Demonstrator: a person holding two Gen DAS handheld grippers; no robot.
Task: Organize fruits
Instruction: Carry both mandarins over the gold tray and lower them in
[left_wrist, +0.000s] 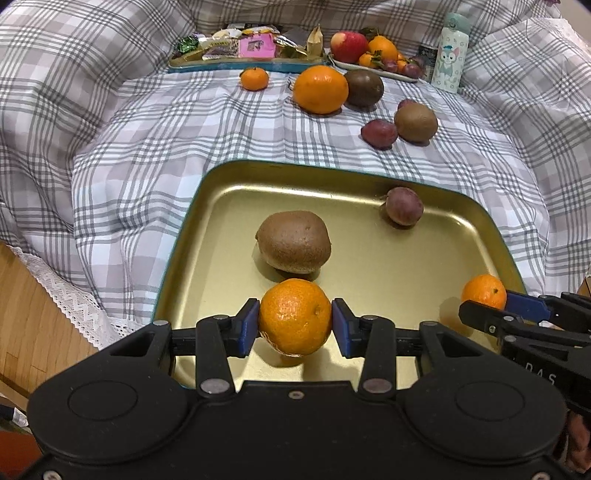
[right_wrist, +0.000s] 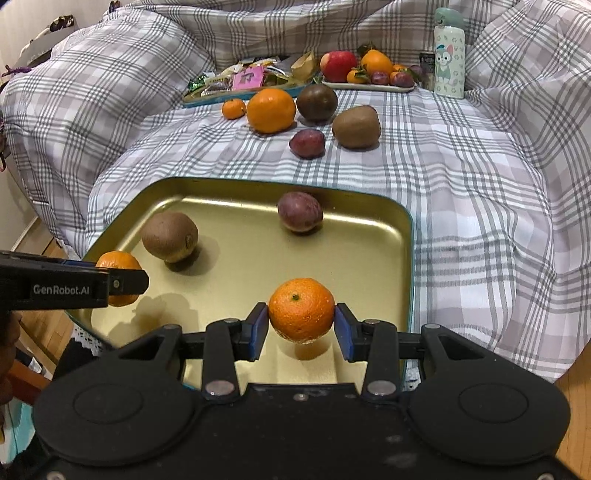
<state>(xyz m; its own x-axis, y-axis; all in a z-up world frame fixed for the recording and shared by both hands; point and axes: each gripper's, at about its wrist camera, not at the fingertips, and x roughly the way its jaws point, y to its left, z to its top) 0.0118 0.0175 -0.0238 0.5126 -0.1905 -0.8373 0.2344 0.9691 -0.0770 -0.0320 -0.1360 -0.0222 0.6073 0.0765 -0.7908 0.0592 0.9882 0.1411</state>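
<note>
Grey-and-white checked bed cover (left_wrist: 147, 147), rumpled high along the far and side edges of the bed. Gold metal tray (left_wrist: 369, 177) with teal rim, lying at the near edge of the bed. On tray: kiwi (left_wrist: 293, 242) near the middle, purple plum (left_wrist: 403, 205) close to the far right corner as seen from the left wrist.

Loose on the cover beyond the tray's far edge: large orange (left_wrist: 320, 89), dark round fruit (left_wrist: 364, 88) touching it, second kiwi (left_wrist: 415, 121), second plum (left_wrist: 379, 133) just beside that kiwi, small mandarin (left_wrist: 254, 78) set apart toward the left.

Along the far edge of the bed: snack tray (left_wrist: 240, 48) heaped with wrappers, white plate (left_wrist: 373, 68) carrying a red apple (left_wrist: 348, 46) and mixed small fruit, cartoon-printed bottle (left_wrist: 450, 55) upright at the plate's right end.

Left hand-held gripper (left_wrist: 295, 323): blue pads pressed on both sides of a mandarin (left_wrist: 295, 317), clamped, fruit raised above the tray's near edge with shadow below.

Right hand-held gripper (right_wrist: 301, 325): clamped likewise on a smaller mandarin (right_wrist: 301, 310), stem end up, held clear of the tray floor near the near right corner.

Wooden floor (left_wrist: 37, 325) visible past the bed's near left corner.
</note>
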